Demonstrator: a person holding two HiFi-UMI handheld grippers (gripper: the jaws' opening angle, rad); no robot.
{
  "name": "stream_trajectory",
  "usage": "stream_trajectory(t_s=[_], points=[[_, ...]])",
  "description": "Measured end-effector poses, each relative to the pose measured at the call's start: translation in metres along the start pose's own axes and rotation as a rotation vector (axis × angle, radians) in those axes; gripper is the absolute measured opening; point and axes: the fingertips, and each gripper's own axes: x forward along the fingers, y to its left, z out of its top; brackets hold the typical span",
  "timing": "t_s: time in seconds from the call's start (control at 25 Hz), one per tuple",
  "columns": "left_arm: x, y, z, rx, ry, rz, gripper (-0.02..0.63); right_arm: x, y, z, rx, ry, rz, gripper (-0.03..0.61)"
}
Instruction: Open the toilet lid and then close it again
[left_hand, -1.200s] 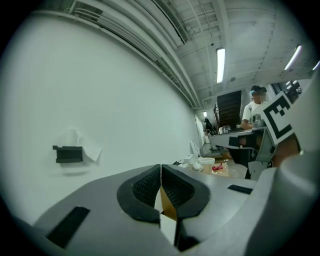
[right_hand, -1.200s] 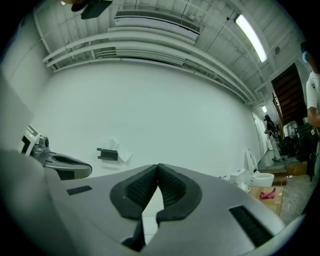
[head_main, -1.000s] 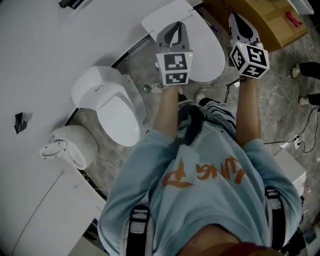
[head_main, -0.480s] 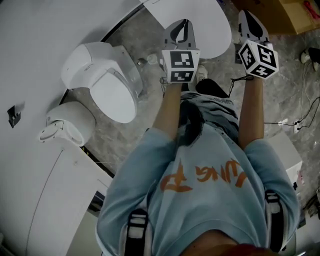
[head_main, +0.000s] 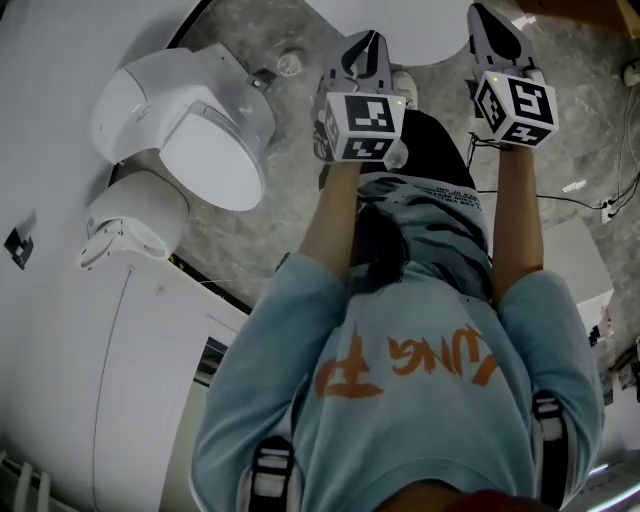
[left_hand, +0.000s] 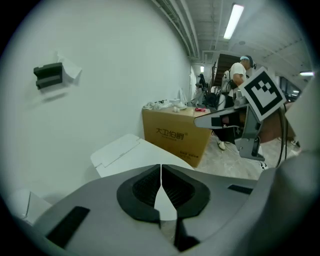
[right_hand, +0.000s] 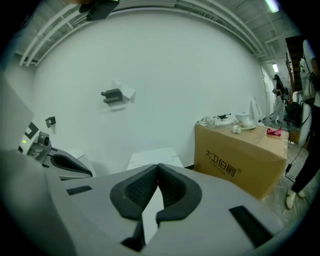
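Mottled stone floor (head_main: 225, 248), glossy oval toilet lid (head_main: 208, 163)

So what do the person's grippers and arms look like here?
The left gripper and the right gripper both have smooth grey shells that taper to black ribbed pads. Each carries a white cube printed with black square markers. The forearms are bare. The sleeves belong to a light blue top with orange lettering, and dark straps sit at the shoulders.

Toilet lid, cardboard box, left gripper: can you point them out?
toilet lid (head_main: 215, 162): head view, middle of the closed lid's top.
cardboard box (right_hand: 235, 162): right gripper view, its printed front side.
left gripper (left_hand: 161, 172): left gripper view, where its shut fingers meet.
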Motion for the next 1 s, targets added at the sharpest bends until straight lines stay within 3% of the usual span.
stream_trajectory(t_s=[0.36, 0.56, 0.72, 0.84, 1.0], points=[[0.048, -0.034, -0.100, 0.035, 0.161, -0.056, 0.029, 0.014, 0.020, -0.108, -0.067, 0.168, 0.115, 0.014], [0.076, -0.057, -0.136, 0.086, 0.189, -0.088, 0.029, 0.020, 0.019, -0.165, -0.104, 0.236, 0.168, 0.014], [0.093, -0.069, -0.162, 0.123, 0.205, -0.111, 0.035, 0.022, 0.023, -0.209, -0.070, 0.302, 0.227, 0.069], [0.110, -0.072, -0.185, 0.145, 0.228, -0.109, 0.097, 0.029, 0.025, -0.237, -0.157, 0.358, 0.280, 0.137], [0.130, -0.075, -0.205, 0.224, 0.259, -0.084, 0.232, 0.034, 0.021, -0.274, -0.417, 0.443, 0.329, 0.243]])
